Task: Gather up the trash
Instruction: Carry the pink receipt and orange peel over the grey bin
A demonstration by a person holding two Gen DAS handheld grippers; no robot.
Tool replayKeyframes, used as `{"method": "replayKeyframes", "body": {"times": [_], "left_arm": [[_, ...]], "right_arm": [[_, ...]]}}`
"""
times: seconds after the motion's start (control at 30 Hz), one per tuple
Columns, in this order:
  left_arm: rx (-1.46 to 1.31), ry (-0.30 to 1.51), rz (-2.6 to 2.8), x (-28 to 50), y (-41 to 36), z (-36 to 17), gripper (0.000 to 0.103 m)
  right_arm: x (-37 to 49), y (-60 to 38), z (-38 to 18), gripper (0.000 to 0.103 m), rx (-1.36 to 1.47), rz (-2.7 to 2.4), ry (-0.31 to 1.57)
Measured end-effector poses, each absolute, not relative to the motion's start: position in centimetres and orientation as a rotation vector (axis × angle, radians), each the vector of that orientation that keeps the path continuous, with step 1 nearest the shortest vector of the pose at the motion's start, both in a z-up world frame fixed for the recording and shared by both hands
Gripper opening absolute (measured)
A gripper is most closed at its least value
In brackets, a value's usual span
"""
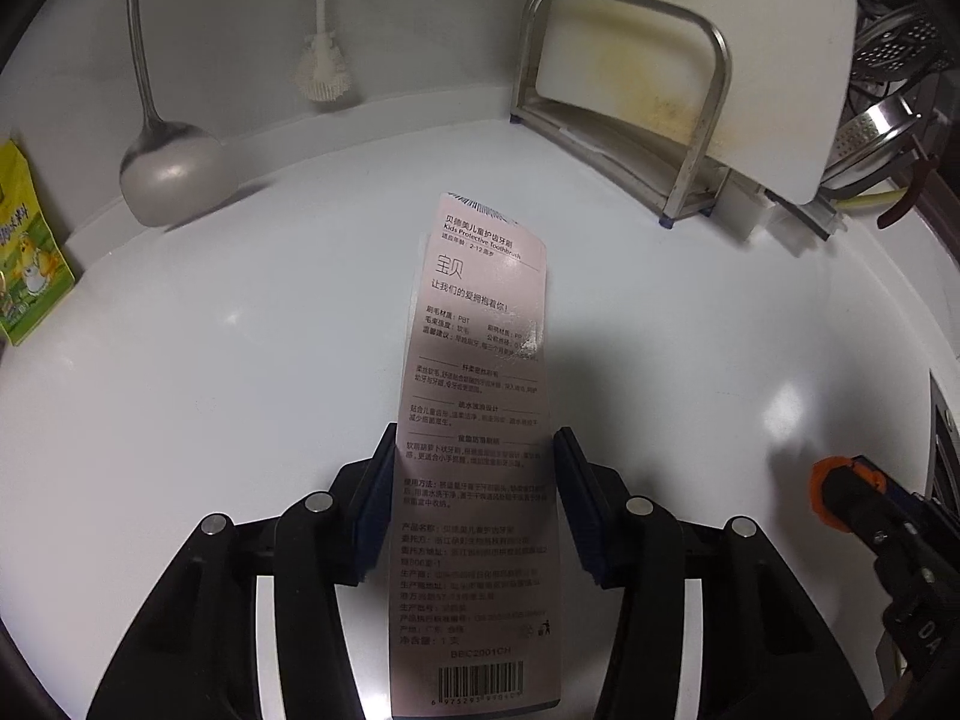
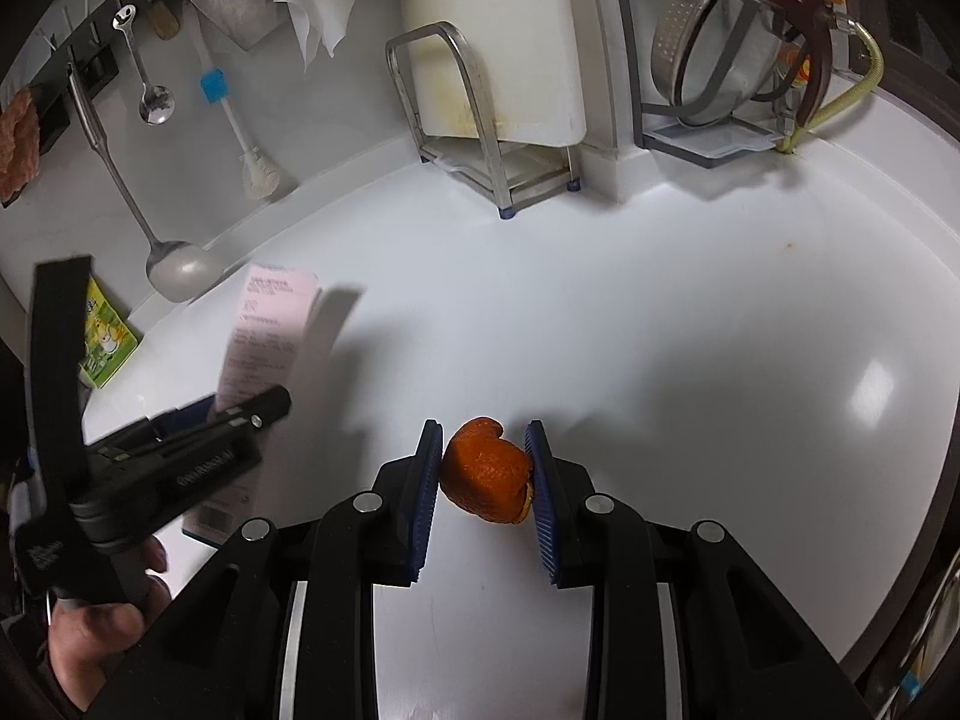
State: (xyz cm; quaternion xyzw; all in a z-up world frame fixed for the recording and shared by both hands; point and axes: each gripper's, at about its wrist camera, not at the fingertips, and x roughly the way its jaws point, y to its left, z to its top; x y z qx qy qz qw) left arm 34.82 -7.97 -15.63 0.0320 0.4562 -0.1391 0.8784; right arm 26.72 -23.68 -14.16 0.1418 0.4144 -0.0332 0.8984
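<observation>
Toothbrush card: the long pink printed toothbrush-package card [image 1: 474, 420] lies between my left jaws, its long axis running straight ahead along the fingers, barcode end toward my wrist and title end pointing at the back wall.
Left jaws: my left gripper [image 1: 474, 450] has the card's two long edges right at its pads; the left edge meets its pad, the right one looks touching or just shy, so I cannot tell whether the pinch is firm.
Card's footing: the far end seems to rest on the white glossy counter [image 1: 690, 360] or just above it; which, I cannot tell.
Orange peel: the curled orange citrus peel [image 2: 487, 471] sits clenched crosswise in my right gripper [image 2: 483, 468], both blue pads pressing its sides, lifted off the counter by the look of it.
Who is nearer: my left hand [image 2: 90, 636] owns the card; the right is occupied, off to the card's right.
Neighbours: a steel ladle [image 1: 162, 168] and a green-yellow packet [image 1: 30, 246] stand left of the card, well apart.
Judgement: the squeeze goes across the card's width, so it may buckle; I would close gently.
</observation>
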Motion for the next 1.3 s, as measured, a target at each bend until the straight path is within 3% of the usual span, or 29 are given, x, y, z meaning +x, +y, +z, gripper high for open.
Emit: {"method": "replayKeyframes", "body": {"times": [0.4, 0.73, 1.3], "left_arm": [[0.087, 0.907, -0.306, 27.0, -6.1, -10.4, 0.049], [0.083, 0.915, -0.307, 16.4, -4.5, -7.8, 0.049], [0.137, 1.093, -0.351, -2.7, -5.0, -12.4, 0.049]], "right_arm": [[21.2, -22.2, -10.9, 0.028, 0.298, -0.04, 0.843], [11.2, -21.6, -9.7, 0.028, 0.277, 0.006, 0.893], [-4.1, -20.6, -14.1, 0.028, 0.216, 0.126, 1.066]]}}
